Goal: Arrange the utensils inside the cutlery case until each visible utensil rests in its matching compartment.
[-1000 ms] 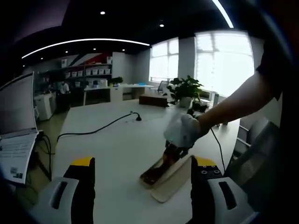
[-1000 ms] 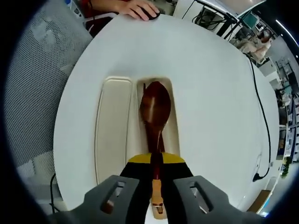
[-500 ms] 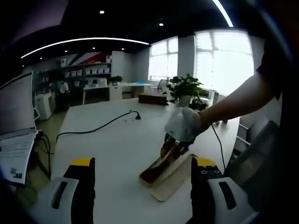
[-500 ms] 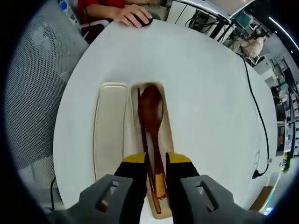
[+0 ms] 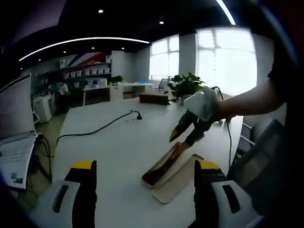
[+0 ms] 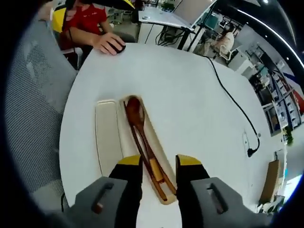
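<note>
The case (image 6: 159,183) lies open on the white table (image 6: 190,104), its long axis running away from the right gripper (image 6: 159,166). Inside it lie one dark wooden spoon (image 6: 137,126) and a pair of chopsticks (image 6: 154,178) side by side, both lengthwise; the spoon's bowl sits at the far end and its handle comes back toward the near end. One pale lid (image 6: 107,135) lies flat just beside the case, parallel to it and on its left in the right gripper view.

The right gripper hangs above the near end of the case with its jaws apart at a moderate width, holding nothing and touching nothing; the utensil handles show through the gap between the yellow tips.

In the left gripper view the case (image 5: 164,166) and lid (image 5: 178,183) lie diagonally on the table (image 5: 118,147), with the right gripper (image 5: 185,133) raised above them in a white-gloved hand (image 5: 203,105). The left gripper (image 5: 145,166) has its jaws wide apart and empty, well short of the case.

A black cable (image 6: 232,102) crosses the table. At the far edge a person's hand (image 6: 108,43) rests on a mouse. A mesh chair (image 6: 33,104) stands beside the table, and one potted plant (image 5: 187,88) shows beyond it.
</note>
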### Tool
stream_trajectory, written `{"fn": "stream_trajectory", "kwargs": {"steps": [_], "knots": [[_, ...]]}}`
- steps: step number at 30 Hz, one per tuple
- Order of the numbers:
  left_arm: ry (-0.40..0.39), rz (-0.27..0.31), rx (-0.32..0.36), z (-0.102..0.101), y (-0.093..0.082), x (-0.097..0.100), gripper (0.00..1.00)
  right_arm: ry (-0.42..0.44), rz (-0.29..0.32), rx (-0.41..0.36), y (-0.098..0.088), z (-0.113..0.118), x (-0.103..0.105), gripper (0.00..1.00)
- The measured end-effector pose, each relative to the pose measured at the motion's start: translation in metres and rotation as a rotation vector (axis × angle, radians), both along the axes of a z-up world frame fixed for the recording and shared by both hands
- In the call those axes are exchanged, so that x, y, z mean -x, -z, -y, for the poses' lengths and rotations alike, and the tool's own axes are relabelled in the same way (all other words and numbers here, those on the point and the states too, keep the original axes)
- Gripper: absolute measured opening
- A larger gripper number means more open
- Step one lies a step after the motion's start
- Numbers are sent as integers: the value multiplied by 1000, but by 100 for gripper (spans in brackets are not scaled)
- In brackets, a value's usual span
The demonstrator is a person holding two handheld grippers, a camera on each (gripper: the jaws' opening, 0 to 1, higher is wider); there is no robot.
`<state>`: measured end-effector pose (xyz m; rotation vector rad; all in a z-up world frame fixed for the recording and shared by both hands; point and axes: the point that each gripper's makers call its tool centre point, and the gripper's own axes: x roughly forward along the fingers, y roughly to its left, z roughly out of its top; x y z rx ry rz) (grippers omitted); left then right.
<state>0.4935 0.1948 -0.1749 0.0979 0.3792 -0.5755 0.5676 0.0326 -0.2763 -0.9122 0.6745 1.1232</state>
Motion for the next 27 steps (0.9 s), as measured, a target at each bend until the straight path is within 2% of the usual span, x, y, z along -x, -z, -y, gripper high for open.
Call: {"fn": "stream_trajectory", "kwargs": {"steps": [9, 20, 23, 25, 27], "knots": [[8, 3, -15, 3, 1, 0, 87, 111, 24, -66, -17, 25, 5, 26], [20, 7, -18, 7, 0, 0, 87, 216, 45, -111, -34, 57, 17, 26], [27, 7, -22, 9, 0, 1, 87, 238, 53, -105, -35, 65, 22, 26], [27, 8, -21, 10, -1, 1, 87, 226, 100, -52, -37, 75, 22, 26], [30, 11, -25, 11, -2, 1, 87, 233, 93, -61, -37, 77, 26, 26]]}}
